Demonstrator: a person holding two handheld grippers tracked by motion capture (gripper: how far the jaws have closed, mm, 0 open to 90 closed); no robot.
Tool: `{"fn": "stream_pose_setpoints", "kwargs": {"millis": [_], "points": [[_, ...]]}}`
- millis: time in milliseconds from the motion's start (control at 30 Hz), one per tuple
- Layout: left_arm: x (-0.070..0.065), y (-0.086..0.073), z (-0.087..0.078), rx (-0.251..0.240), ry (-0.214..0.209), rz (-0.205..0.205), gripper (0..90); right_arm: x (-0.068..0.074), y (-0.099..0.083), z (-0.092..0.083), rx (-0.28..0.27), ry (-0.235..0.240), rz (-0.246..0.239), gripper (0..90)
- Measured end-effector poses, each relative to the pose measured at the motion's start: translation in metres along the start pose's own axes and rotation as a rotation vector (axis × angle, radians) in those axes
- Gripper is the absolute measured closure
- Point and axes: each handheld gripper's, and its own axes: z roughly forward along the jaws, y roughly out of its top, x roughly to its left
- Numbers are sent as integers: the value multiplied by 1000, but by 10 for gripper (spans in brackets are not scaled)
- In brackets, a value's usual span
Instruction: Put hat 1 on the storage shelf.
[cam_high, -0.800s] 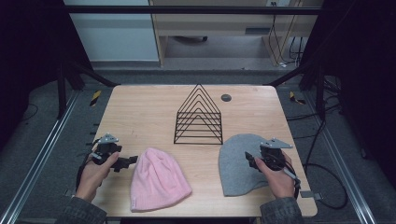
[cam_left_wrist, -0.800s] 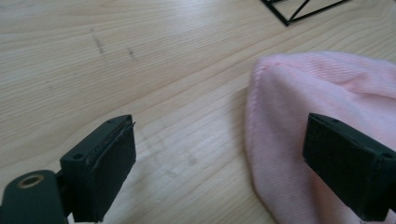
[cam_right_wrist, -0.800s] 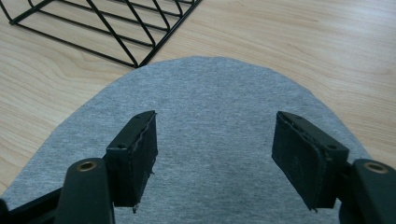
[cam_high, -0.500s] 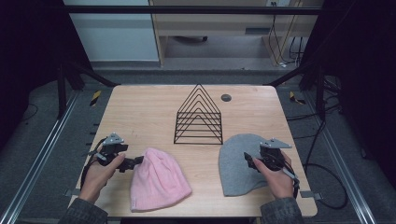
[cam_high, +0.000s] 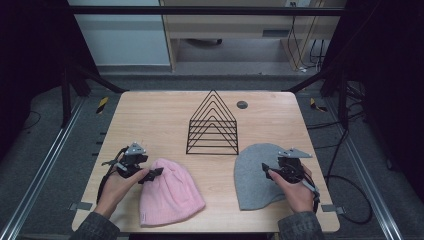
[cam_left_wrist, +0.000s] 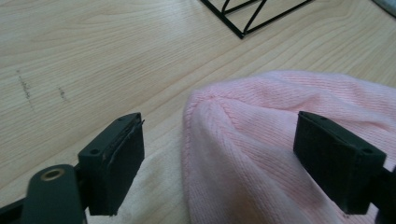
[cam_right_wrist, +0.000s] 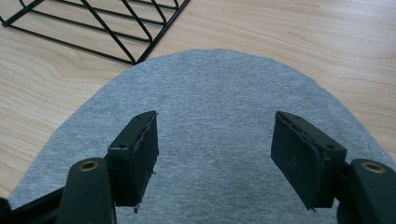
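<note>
Since the earlier high view, the left gripper (cam_high: 156, 172) has slid right along the desk (cam_high: 165, 112) to the crown edge of the pink beanie (cam_high: 170, 192), while the right gripper (cam_high: 266, 169) has kept its place over the grey beanie (cam_high: 255, 175).

From the high view now, both hats lie flat on the near half of the desk, well apart, with the black wire rack (cam_high: 212, 125) standing between and behind them. Each hat's long axis runs near-to-far: the rounded crown points away toward the rack, the open cuff toward the person.

In the left gripper view, the left gripper (cam_left_wrist: 219, 154) stands open, its jaws straddling the pink beanie (cam_left_wrist: 280, 140) at the gathered crown; the pads do not press the knit. This hat looks light, soft and floppy, with a ribbed knit that should grip well. It will sag when lifted, so pinching a fold at the crown seam or the cuff edge seems the best hold.

In the right gripper view, the right gripper (cam_right_wrist: 215, 154) is also open, jaws apart above the grey beanie (cam_right_wrist: 215, 107), holding nothing. The grey cloth looks thinner and smoother and lies very flat, so I judge a jaw must scrape under an edge or bunch the fabric to catch it.
</note>
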Motion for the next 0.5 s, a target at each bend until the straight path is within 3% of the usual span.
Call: {"fn": "stream_pose_setpoints", "kwargs": {"millis": [300,433,500], "points": [[2,-1,11,42,8,1,267,1,1,1,12,-6,-7,322],[0,-3,16,67,10,11,359,1,1,2,9,-2,-17,318],[0,-3,17,77,-7,12,383,1,1,2,12,-1,-15,313]]}}
